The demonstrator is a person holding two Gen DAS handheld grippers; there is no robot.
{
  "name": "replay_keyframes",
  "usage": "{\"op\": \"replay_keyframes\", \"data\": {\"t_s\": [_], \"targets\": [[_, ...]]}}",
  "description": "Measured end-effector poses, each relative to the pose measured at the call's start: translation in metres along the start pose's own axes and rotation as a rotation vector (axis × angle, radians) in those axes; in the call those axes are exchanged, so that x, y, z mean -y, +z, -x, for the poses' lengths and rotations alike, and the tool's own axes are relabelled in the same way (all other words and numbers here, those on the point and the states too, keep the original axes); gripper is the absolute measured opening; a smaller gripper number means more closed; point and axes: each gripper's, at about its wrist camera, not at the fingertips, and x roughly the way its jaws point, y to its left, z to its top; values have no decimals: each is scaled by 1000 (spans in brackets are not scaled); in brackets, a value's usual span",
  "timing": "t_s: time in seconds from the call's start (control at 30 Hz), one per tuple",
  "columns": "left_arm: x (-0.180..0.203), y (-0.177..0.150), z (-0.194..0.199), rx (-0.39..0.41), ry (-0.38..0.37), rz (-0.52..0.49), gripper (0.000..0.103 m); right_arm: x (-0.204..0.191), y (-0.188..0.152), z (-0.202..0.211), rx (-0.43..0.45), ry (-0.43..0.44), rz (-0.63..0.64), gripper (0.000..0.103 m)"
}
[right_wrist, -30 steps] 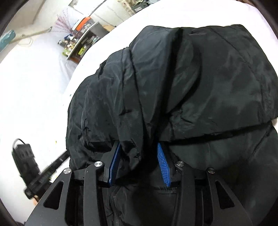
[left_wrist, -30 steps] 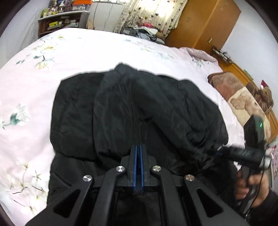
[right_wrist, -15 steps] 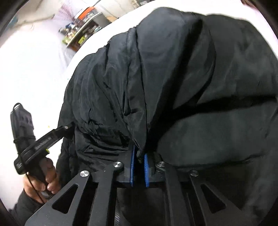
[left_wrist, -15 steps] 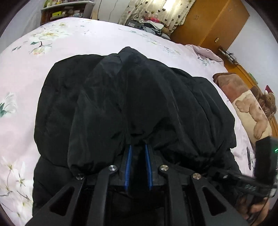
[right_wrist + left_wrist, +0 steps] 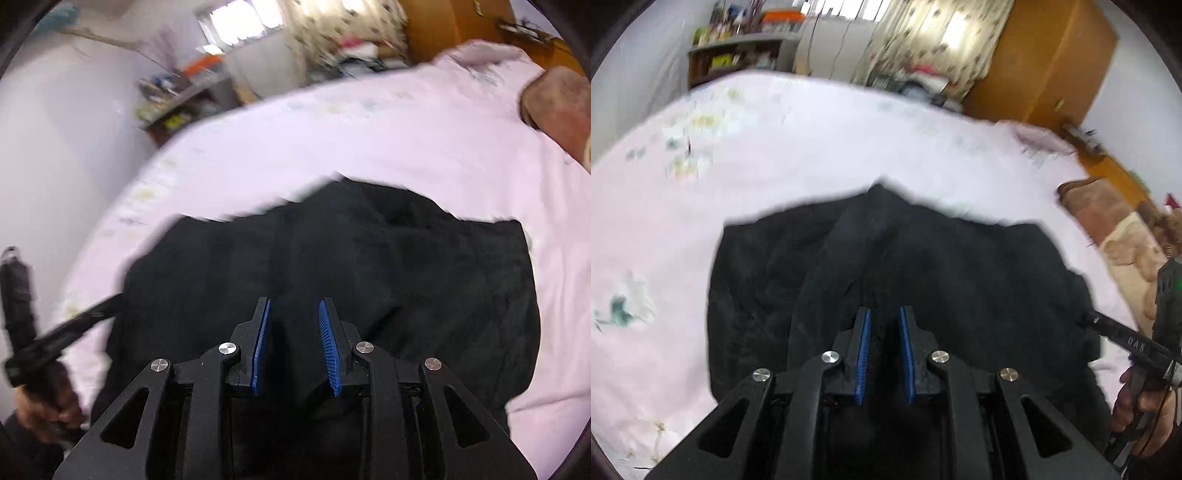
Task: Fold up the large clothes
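**Black jacket spread on the bed, both tongs released**

A black jacket (image 5: 960,280) is seen lying on the bed (image 5: 798,147), on a pale pink sheet with a faint flower print. It is placed close to the near edge of the bed. Its long axis runs roughly parallel to that near edge, from the left side to the right side in both views. A small peak of cloth in the middle of its far border points toward the far edge of the bed. A fold is laid over the middle part, but the blur hides the details.

The left tongs (image 5: 884,317) are held above the near part of the jacket. Their blue pads stand a little apart, and no cloth is pinched between them. The right tongs (image 5: 295,310) are also held over the jacket; their jaws are opening, and nothing is caught between the pads.

A brown pillow (image 5: 1108,210) is seen at the right side of the bed. A wooden wardrobe (image 5: 1045,62) and a shelf (image 5: 738,59) are standing behind the far edge.
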Motion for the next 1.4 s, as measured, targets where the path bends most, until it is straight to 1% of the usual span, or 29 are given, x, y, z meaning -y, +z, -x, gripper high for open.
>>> {"op": "replay_keyframes", "data": {"t_s": [0.03,0.07,0.1,0.13,0.17,0.23,0.3,0.33,0.37,0.4,0.43,0.5,0.57,0.6,0.67,0.73,0.8,0.83,0.87,0.93,1.0,1.07,1.1,1.13,1.2,1.23,1.3,1.33,1.4], "targets": [[-2,-7,-10,-14,-1,0,17,10,-1,-15,-23,-10,-17,26],[-3,-14,-18,-21,-6,-11,17,19,-3,-25,-35,-19,-30,21],[-3,-21,-23,-15,1,-34,17,25,-5,-29,-34,-26,-26,19],[-2,-27,-26,-3,8,-49,17,26,-6,-29,-29,-30,-20,13],[-2,-29,-26,1,5,-43,17,30,-10,-31,-20,-34,-16,11],[-5,-28,-22,-6,-8,-17,17,36,-15,-34,-18,-10,-39,10],[-5,-21,-10,-30,-2,-16,16,35,-9,-29,-28,-4,-47,10],[-5,-17,1,-20,-4,-22,16,31,-6,-21,-30,-11,-42,10],[-4,-12,12,7,-6,-36,16,29,-1,-13,-26,-12,-31,14],[-2,-5,23,46,-1,-57,17,24,6,-5,-9,-12,-17,14],[1,3,31,80,-1,-75,17,18,14,8,34,-7,8,14],[7,26,31,116,-5,-95,17,9,29,18,79,8,28,15],[12,47,16,125,-2,-100,17,3,45,12,86,20,32,15],[13,56,4,115,0,-94,17,-2,55,2,87,19,45,15],[15,65,-24,88,20,-98,17,-8,68,-23,76,-20,71,15],[13,60,-52,46,34,-90,17,1,66,-49,37,-68,80,15],[7,47,-66,47,54,-96,17,20,52,-73,-10,-103,59,15],[5,42,-69,53,46,-81,17,29,46,-81,-13,-110,44,15],[4,40,-70,66,36,-73,17,40,40,-82,-7,-104,23,15],[5,35,-70,89,41,-84,17,52,34,-82,11,-59,-22,15],[8,37,-71,87,47,-87,17,51,33,-82,9,-66,-13,15],[11,43,-63,69,50,-83,17,46,38,-75,-4,-91,-1,18],[14,46,-54,73,45,-79,17,40,41,-63,9,-110,13,18],[16,46,-38,95,30,-82,17,36,46,-53,29,-114,21,18],[22,42,-8,141,-4,-105,17,26,47,-18,103,-89,26,18],[26,34,8,161,-28,-120,17,18,42,6,146,-69,40,18],[33,16,28,174,-65,-141,17,0,27,30,173,-26,87,19],[37,4,34,165,-83,-149,17,-12,18,37,168,-14,121,19],[44,-15,33,131,-102,-161,17,-27,-1,37,143,-7,162,19]]}}
